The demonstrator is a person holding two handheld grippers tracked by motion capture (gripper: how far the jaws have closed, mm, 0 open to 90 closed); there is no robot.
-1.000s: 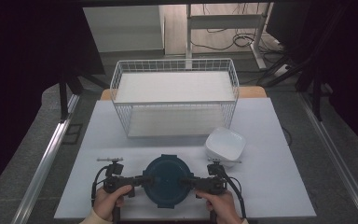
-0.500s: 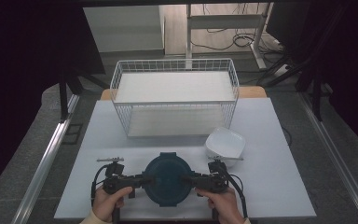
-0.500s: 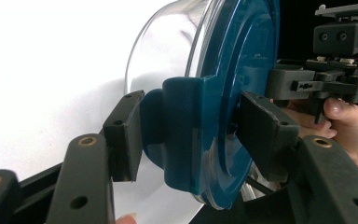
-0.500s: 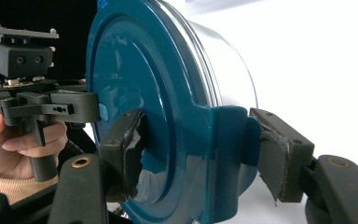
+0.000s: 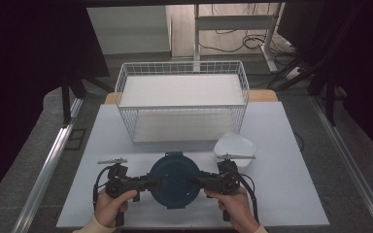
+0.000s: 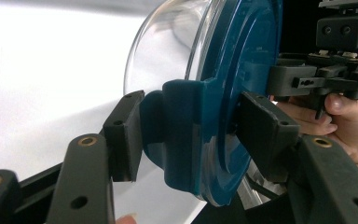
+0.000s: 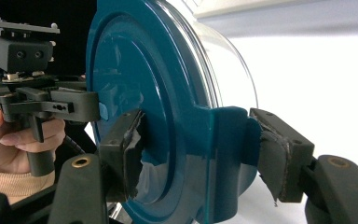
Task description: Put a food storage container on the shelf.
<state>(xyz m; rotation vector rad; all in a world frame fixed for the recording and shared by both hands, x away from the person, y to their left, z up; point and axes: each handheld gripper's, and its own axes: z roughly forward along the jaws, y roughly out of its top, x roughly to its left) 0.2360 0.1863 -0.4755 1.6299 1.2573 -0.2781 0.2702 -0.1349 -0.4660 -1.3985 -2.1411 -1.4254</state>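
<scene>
Together, the 2 grippers held a glass container with a teal lid (image 5: 174,179) between them above the white table (image 5: 291,194). Between the jaws of the left gripper (image 6: 186,135) sat 1 latch tab of the lid, both pads pressed against it. Likewise, the right gripper (image 7: 198,149) clamped the opposite tab, 1 pad on the lid's top face, the other on the tab's outer side. Beyond the jaws stood a white wire basket (image 5: 182,104), with a white bowl (image 5: 235,147) just past the right gripper.

Both grippers, left gripper (image 5: 145,183) & right gripper (image 5: 200,180), are lifting the lidded glass container (image 5: 174,180) slightly off the table (image 5: 291,194), w/ its teal lid looming larger.
</scene>
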